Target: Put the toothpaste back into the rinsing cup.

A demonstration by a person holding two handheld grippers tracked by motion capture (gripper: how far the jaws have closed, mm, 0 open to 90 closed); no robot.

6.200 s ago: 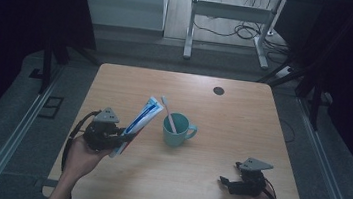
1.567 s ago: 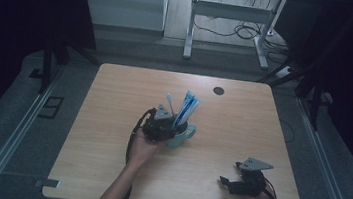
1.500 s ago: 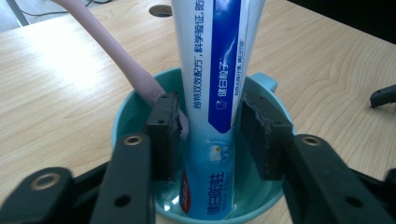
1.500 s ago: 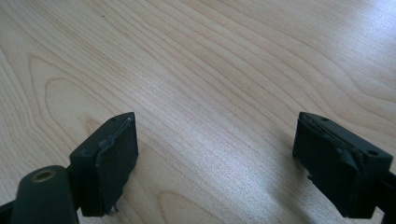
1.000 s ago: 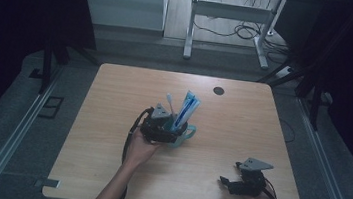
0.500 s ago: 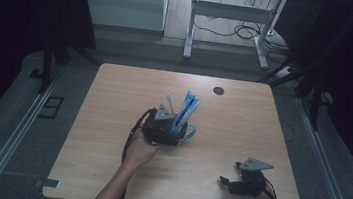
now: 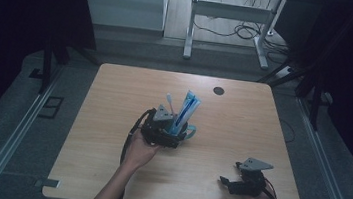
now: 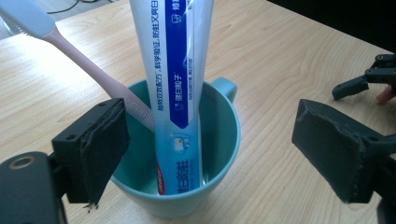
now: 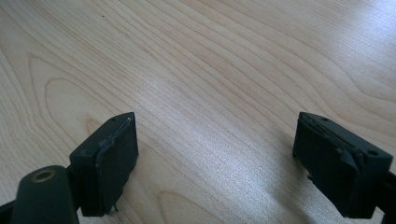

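Biggest thing on my feed is the wooden table [image 7: 110,137], pale grain, bare apart from a small dark round spot [image 7: 218,91] near its far edge.

Next down, my left gripper [image 8: 210,154] is sitting mid-table right up against the teal cup [image 8: 219,140]. Its jaws have just been opening and now they stand wide, one pad on each side of the cup, and neither pad is pressing on anything. So it has hold of nothing, even though the cup sits between them. From the high view the left hand [image 7: 139,151] is just on the near side of the cup.

My right gripper [image 9: 215,158] is parked well apart, near the table's near right corner, with the jaws spread wide over plain wood and nothing between them. In the left gripper view I can see it off at the right edge.

The cup stands upright, handle pointing away from the left gripper's camera.

Inside it, the toothpaste tube [image 8: 175,84], white and blue with printed text, stands almost straight up with its lower end down in the cup.

Smallest: the toothbrush [image 8: 88,65], pink handle, pale head, leans out over the rim beside the tube.
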